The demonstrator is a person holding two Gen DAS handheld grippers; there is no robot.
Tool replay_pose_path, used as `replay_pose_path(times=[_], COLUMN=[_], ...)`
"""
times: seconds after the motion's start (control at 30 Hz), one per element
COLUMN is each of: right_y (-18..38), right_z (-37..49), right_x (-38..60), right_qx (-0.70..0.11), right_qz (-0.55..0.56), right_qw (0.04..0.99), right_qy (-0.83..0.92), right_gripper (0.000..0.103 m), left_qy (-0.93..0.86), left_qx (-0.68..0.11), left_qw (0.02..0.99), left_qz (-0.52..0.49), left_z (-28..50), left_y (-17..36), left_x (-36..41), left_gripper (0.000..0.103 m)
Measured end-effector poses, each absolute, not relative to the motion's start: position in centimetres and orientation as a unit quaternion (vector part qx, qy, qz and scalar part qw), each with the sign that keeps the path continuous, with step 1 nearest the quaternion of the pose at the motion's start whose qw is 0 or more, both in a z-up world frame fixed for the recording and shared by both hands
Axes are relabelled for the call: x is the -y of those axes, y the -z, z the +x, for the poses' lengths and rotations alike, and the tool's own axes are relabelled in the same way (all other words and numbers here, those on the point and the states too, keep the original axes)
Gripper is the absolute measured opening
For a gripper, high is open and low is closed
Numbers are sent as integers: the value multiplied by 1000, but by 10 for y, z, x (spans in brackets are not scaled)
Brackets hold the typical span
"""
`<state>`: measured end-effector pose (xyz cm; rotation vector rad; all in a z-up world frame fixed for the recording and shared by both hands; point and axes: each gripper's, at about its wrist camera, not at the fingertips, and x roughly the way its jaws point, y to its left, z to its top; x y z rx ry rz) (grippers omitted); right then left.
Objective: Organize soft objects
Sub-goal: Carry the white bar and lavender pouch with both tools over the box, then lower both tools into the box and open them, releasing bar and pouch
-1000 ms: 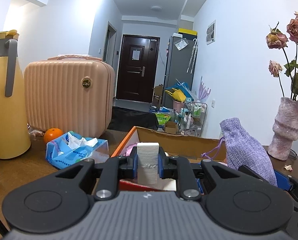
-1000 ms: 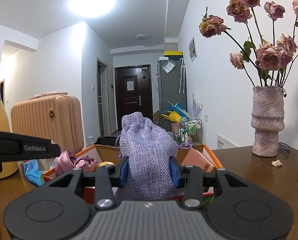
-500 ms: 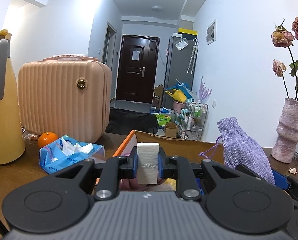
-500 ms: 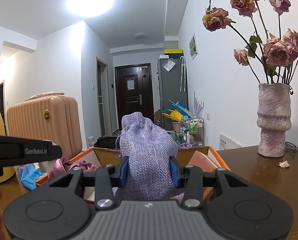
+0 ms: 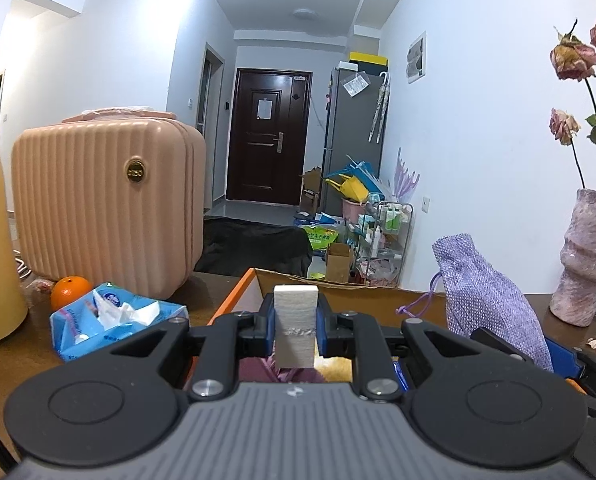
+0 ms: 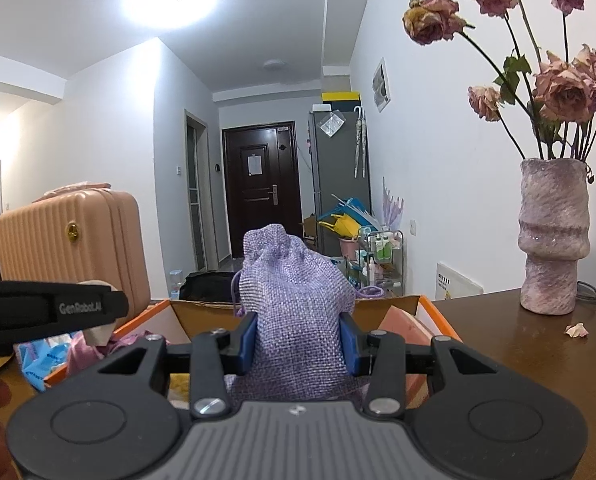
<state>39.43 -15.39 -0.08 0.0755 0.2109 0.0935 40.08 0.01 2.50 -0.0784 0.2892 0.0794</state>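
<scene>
**Brown tabletop, two soft things gripped above an open box**

Dark wood table carries our scene. We see the left gripper clamped tight on a white foam block, a plain rectangular slab with a rough band across its middle; it stands upright, long axis vertical, over the orange-edged cardboard box. Our right gripper pinches a lavender woven drawstring pouch, plump, its gathered neck pointing up, also above the box. Beyond lie a blue tissue pack, an orange, a pink ribbed case and a mauve vase.
</scene>
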Motion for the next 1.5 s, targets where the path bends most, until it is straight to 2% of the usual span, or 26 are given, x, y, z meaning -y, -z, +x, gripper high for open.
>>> replay_pose_path(times=[0.7, 0.77, 0.83, 0.87, 0.93, 0.97, 1.0, 1.03, 1.2, 1.5], right_y=[9, 12, 14, 14, 14, 14, 14, 14, 13, 13], right_z=[434, 436, 437, 438, 436, 436, 435, 434, 432, 431], right_x=[153, 153, 153, 155, 157, 158, 160, 161, 164, 163], right_qx=[-149, -161, -170, -170, -169, -168, -167, -164, -157, -158], right_qz=[41, 40, 40, 42, 50, 54, 57, 60, 69, 69], right_qw=[987, 986, 984, 984, 984, 984, 984, 984, 985, 985], right_qy=[-29, -31, -29, -28, -26, -25, -24, -23, -13, -9], right_gripper=[42, 45, 48, 50, 63, 74, 82, 85, 102, 103], left_qy=[-42, -49, -63, -69, -79, -87, -94, -104, -107, -106], left_qx=[-152, -156, -155, -154, -155, -153, -150, -144, -144, -146], left_qw=[987, 986, 986, 985, 984, 984, 984, 983, 983, 983], left_qz=[-11, -15, -20, -22, -28, -33, -36, -37, -49, -45], left_z=[439, 440, 440, 440, 440, 440, 440, 439, 439, 440], left_y=[-15, -15, -14, -14, -13, -13, -13, -13, -13, -11], left_x=[8, 7, 4, 3, -1, -3, -5, -6, -11, -13], left_gripper=[19, 24, 48, 53, 77, 85, 99, 103, 103, 103])
